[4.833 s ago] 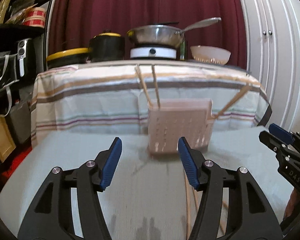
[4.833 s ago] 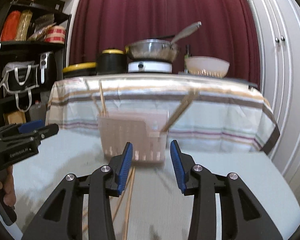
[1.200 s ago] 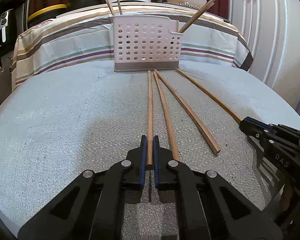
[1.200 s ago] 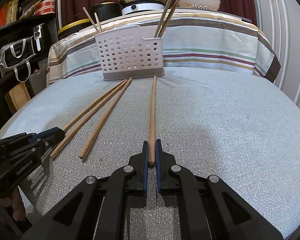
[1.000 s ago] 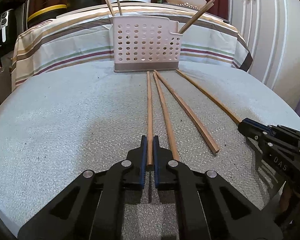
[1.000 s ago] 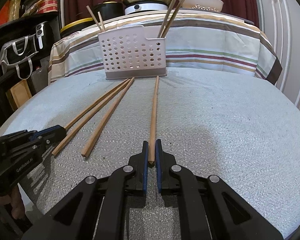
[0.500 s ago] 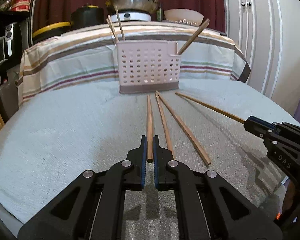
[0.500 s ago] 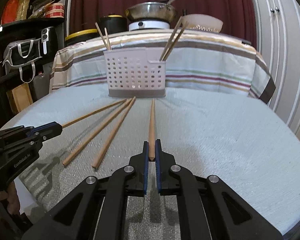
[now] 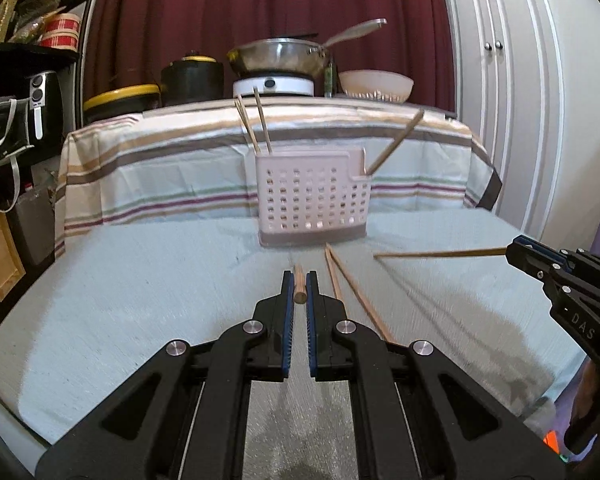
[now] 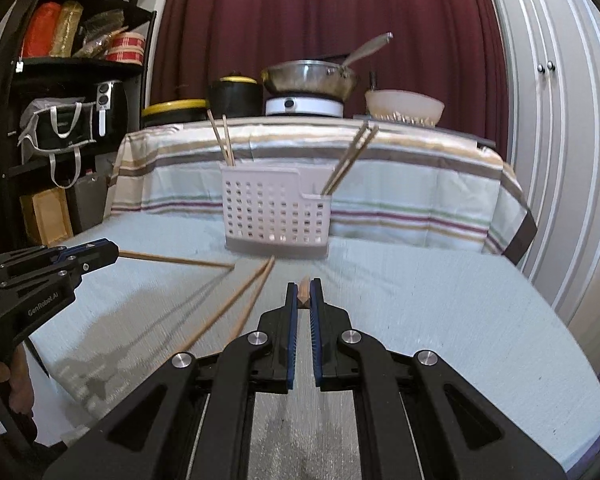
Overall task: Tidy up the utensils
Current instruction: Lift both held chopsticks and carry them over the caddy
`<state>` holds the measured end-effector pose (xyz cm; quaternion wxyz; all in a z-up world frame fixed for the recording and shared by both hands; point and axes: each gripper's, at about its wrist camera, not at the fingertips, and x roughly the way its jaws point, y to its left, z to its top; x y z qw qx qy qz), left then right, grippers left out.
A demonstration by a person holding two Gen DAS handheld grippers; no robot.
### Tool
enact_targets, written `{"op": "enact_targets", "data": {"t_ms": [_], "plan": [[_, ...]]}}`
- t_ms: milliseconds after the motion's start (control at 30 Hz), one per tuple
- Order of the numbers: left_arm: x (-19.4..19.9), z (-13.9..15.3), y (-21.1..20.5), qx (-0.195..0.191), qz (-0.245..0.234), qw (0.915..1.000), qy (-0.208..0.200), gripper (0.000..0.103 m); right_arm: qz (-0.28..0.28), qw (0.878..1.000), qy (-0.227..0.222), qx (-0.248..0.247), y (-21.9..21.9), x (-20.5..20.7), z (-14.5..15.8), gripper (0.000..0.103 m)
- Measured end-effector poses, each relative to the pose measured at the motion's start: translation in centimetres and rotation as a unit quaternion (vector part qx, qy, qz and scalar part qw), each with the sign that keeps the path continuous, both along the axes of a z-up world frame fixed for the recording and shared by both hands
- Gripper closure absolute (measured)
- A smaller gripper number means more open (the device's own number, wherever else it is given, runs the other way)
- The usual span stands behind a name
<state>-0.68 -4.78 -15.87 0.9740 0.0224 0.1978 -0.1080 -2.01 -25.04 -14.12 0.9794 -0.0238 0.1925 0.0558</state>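
The perforated plastic utensil basket (image 9: 314,200) is pale pink-white with a greyer base band. The wooden chopsticks (image 9: 356,294) are light tan. A pale grey-blue foam sheet covers the desk (image 9: 140,300). Both grippers are black with blue ribbed fingers (image 9: 287,320), silver rivets at 6 o'clock of them. Behind, the cloth (image 10: 420,168) carries tan, brown, green and maroon stripes, and the curtain (image 10: 300,12) is deep maroon.

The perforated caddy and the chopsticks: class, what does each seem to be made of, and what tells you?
Caddy: probably moulded plastic, matte pale pink-white, with regular punched holes. Chopsticks: apparently bare wood or bamboo, tan and unglossy; the one clamped in the left gripper shows a plain round end.
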Motion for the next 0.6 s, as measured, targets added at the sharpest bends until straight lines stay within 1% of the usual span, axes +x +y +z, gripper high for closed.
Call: {"op": "enact_targets", "data": {"t_ms": [200, 400, 600], "plan": [[-0.8, 2.7, 0.6, -0.01, 0.001, 0.9997, -0.024, 0.097, 0.003, 1.0, -0.023, 0.008, -0.2, -0.5, 2.0, 0.096], [-0.7, 4.5, 1.1, -0.015, 0.006, 0.9991, -0.04, 0.097, 0.006, 0.999, -0.028, 0.028, -0.9, 0.0, 3.6, 0.096], [1.3, 5.6, 1.7, -0.029, 0.009, 0.9991, -0.03, 0.097, 0.011, 0.999, -0.021, 0.043, -1.5, 1.8, 4.4, 0.096]]}}
